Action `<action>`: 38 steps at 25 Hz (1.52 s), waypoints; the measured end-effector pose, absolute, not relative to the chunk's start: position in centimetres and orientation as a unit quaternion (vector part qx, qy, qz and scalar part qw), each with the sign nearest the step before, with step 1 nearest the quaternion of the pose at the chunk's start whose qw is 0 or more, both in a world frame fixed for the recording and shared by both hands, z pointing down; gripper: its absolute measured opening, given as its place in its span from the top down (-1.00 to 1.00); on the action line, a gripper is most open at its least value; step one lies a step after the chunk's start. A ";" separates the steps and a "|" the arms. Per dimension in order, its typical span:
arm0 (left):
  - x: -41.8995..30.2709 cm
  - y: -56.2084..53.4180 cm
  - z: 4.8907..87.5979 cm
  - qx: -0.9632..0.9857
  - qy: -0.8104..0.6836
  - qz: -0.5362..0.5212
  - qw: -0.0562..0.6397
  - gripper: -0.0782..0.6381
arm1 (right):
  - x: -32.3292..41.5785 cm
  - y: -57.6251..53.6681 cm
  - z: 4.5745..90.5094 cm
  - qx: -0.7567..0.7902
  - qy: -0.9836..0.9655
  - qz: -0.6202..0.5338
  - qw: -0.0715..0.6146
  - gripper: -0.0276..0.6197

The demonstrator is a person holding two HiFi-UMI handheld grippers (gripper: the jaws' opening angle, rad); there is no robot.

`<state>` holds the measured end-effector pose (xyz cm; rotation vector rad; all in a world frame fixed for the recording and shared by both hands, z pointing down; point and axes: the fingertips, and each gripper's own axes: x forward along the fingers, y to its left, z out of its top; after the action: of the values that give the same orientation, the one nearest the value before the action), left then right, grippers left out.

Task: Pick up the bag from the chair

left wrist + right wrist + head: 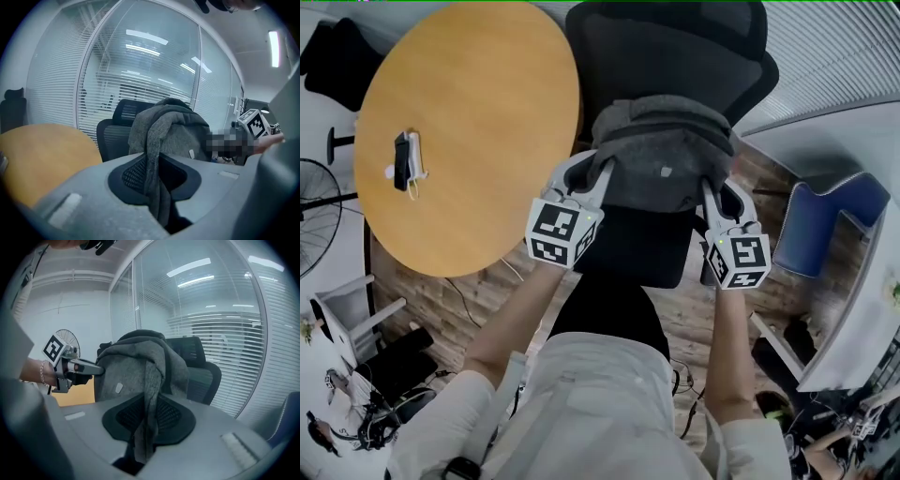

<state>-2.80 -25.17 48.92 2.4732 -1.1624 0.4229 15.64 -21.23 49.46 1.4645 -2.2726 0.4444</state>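
Grey bag (pixel 661 150), gathered ahead of and between the 2 grippers, over the seat of the black chair (pixel 675 47). Left gripper (pixel 598 176): jaws clamped on a fabric fold of the bag. Right gripper (pixel 712 192): jaws clamped on another fold.

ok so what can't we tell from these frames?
- Head view: bag overlaps the chair; contact or gap beneath is hidden.
- Gripper views: left gripper and right gripper bodies block the bag's lower part.
- Head view: small item on table is too small to identify.
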 end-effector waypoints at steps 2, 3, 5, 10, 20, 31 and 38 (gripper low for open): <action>-3.2 -24.7 47.9 0.880 -0.413 0.147 0.183 0.61 | 15.2 -20.7 48.5 0.526 -0.813 0.157 0.196 0.74; -3.3 -24.4 47.3 0.881 -0.413 0.145 0.180 0.61 | 15.1 -20.4 47.9 0.527 -0.813 0.157 0.194 0.74; -3.2 -23.8 46.0 0.883 -0.411 0.142 0.174 0.61 | 15.2 -19.8 46.8 0.529 -0.813 0.155 0.189 0.74; -3.7 -22.7 43.5 0.888 -0.408 0.134 0.164 0.61 | 14.7 -18.6 44.2 0.530 -0.815 0.147 0.183 0.74; -4.6 -20.4 38.3 0.894 -0.406 0.118 0.149 0.62 | 13.7 -16.4 39.2 0.534 -0.816 0.132 0.175 0.74; -5.4 -17.8 32.6 0.900 -0.406 0.099 0.126 0.62 | 12.9 -13.6 33.6 0.540 -0.818 0.115 0.162 0.74; -6.0 -16.1 29.2 0.903 -0.402 0.085 0.122 0.62 | 12.3 -11.7 30.0 0.542 -0.820 0.102 0.156 0.74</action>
<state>-6.01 -16.10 29.23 2.6372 -1.1740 0.2470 12.30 -11.66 30.01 1.5510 -2.3463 0.2922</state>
